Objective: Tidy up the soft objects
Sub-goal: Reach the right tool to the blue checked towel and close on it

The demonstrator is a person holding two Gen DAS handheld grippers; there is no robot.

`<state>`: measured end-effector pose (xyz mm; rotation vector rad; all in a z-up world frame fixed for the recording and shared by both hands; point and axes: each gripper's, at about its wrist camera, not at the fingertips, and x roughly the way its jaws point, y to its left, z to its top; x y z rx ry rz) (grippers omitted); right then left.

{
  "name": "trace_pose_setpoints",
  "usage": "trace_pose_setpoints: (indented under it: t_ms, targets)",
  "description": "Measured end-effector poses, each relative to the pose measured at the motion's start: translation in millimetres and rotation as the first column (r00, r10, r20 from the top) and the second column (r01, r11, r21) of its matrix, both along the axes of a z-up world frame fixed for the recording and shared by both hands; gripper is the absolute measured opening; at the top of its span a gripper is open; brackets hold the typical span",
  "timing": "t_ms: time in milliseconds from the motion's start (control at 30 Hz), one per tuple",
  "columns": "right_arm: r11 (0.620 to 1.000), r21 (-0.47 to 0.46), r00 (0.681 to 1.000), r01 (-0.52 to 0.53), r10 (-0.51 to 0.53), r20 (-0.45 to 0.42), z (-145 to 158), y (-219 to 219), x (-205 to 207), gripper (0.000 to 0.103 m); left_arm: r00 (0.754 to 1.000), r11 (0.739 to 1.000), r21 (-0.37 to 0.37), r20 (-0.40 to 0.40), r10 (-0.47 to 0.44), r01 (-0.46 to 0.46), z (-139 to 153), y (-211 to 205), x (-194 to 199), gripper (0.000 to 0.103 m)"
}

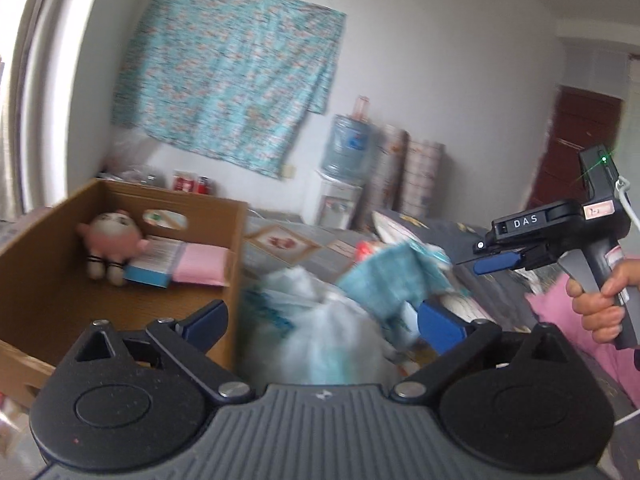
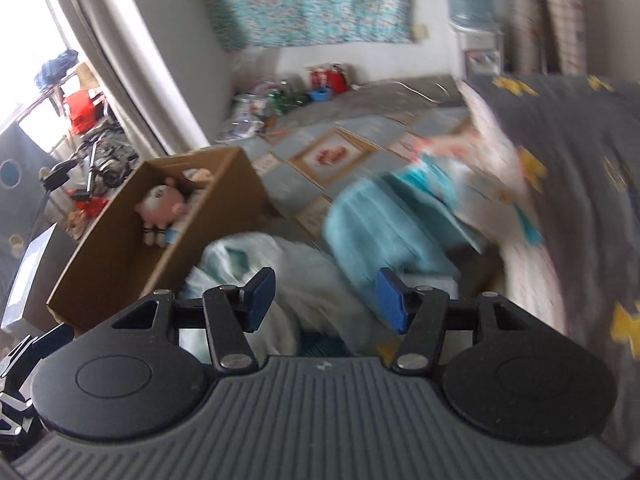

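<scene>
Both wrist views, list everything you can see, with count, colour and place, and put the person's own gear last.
cardboard box: one, brown, left on the bed
plush doll: one, pink and white, inside the box
flat packs: two, blue-white and pink, in the box beside the doll
white bundle: one, blurred, beside the box
teal cloth: one, blurred, right of the bundle
wall cloth: one, teal floral, on the wall
water bottle: one, blue, on a dispenser
left gripper: open
right gripper: open, empty
hand: one, holding the right gripper's handle
</scene>
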<state>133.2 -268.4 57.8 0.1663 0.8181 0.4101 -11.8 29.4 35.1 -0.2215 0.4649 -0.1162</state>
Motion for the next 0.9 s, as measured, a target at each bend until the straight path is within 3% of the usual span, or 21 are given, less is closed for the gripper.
trace_pose_setpoints:
  t_ms: [233, 567, 733, 900]
  targets:
    - [0.998, 0.038, 0.996, 0.050, -0.048, -0.069, -31, -31, -13, 0.055, 0.996, 0.996, 0.005, -0.017, -0.087, 0.087, -16, -40, 31, 0.102]
    - [1.000, 0.027, 1.000, -0.014, 0.013, 0.017, -39, -20, 26, 0.055, 0.995, 0.996, 0.042, -0.068, -0.071, 0.074, -11, -61, 114, 0.101]
    - [0.999, -0.011, 0.996, -0.039, 0.039, 0.080, -52, -9, 46, 0.055, 0.985, 0.997, -0.017, -0.149, -0.083, 0.081, -9, -59, 171, 0.099]
    - [0.997, -0.035, 0.984, -0.062, 0.067, 0.163, -66, 7, 70, 0.055, 0.948, 0.988, -0.128, -0.294, -0.119, 0.084, -25, -62, 237, 0.096]
